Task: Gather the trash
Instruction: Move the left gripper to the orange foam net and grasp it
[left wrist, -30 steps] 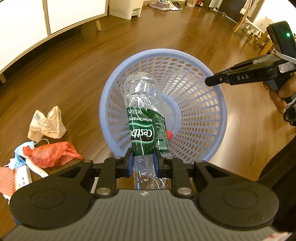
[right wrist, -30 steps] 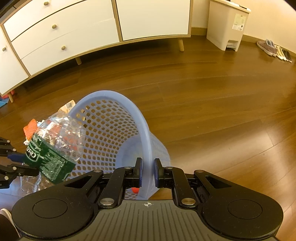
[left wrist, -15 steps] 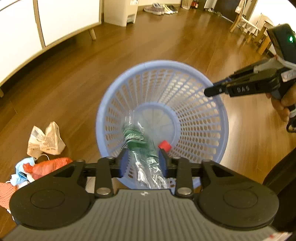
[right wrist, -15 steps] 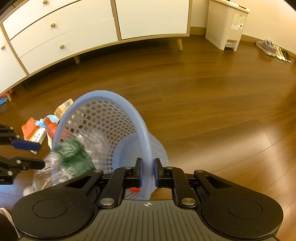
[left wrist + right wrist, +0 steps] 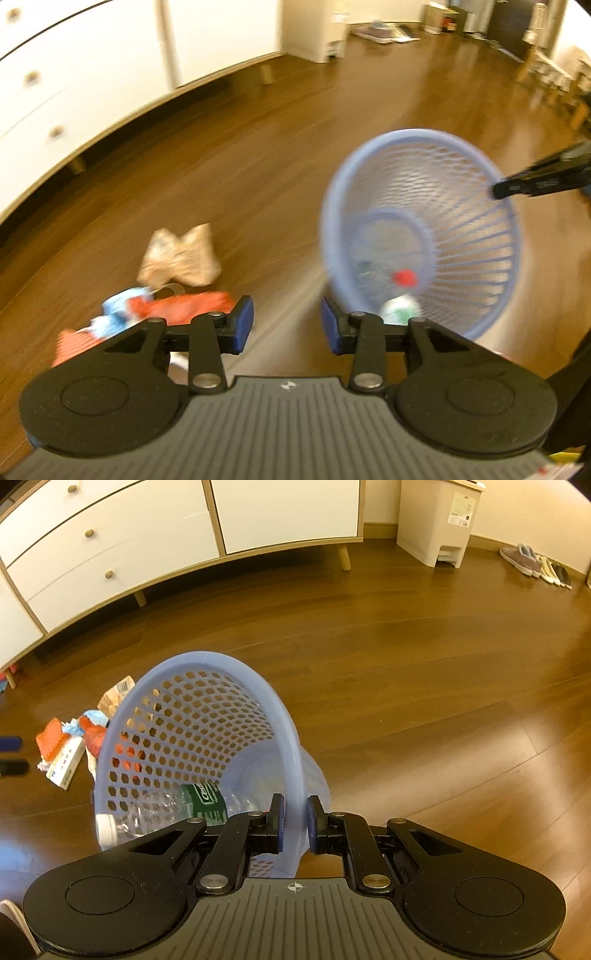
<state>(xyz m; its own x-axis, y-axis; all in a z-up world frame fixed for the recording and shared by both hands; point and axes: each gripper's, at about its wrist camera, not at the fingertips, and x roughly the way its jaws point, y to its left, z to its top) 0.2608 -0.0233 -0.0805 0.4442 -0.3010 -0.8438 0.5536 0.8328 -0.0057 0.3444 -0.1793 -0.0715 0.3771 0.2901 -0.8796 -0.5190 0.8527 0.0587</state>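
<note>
The plastic bottle (image 5: 192,806) lies on its side inside the blue basket (image 5: 221,664), at the lower left of the right wrist view; its white cap (image 5: 105,829) points left and its green label faces up. The right gripper (image 5: 294,821) is clamped on the basket rim, one finger on each side of the wall. The bottle lies just left of these fingers. In the left wrist view, which is blurred, the left gripper (image 5: 287,325) has its fingers spread apart and holds nothing; the basket sits to its right. On the wooden floor (image 5: 406,664), left of the basket, remain a crumpled paper bag (image 5: 181,256), a red wrapper (image 5: 192,308) and a white box (image 5: 66,764).
</note>
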